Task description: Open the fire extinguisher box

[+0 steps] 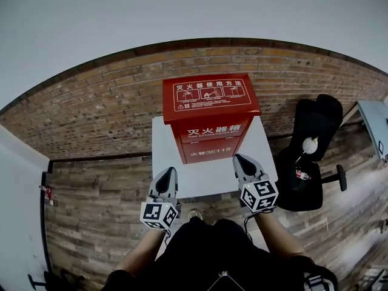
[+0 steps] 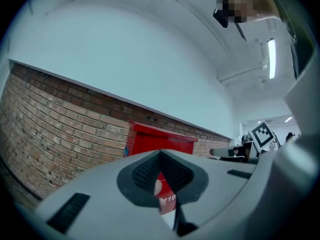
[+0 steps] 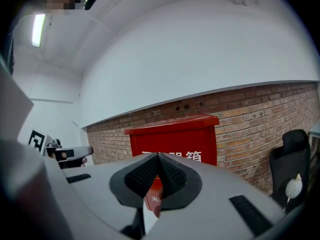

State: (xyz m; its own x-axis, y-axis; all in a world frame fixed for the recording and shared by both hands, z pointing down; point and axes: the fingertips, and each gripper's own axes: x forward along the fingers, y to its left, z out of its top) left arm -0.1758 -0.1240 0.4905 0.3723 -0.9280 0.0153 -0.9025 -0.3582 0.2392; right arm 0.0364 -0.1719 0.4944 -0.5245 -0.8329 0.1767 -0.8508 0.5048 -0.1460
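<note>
A red fire extinguisher box (image 1: 209,117) with white print stands on a white mat (image 1: 200,174) against the brick wall, its lid down. The box also shows in the left gripper view (image 2: 157,141) and the right gripper view (image 3: 175,139), ahead of the jaws. My left gripper (image 1: 170,176) is shut and empty, held in front of the box at its lower left. My right gripper (image 1: 240,161) is shut and empty too, close to the box's lower right corner. Neither touches the box.
A black office chair (image 1: 312,156) stands just right of the box. The brick wall (image 1: 91,114) runs behind it, and wood-plank floor (image 1: 97,205) lies around the mat. A white wall panel (image 1: 18,211) is at the far left.
</note>
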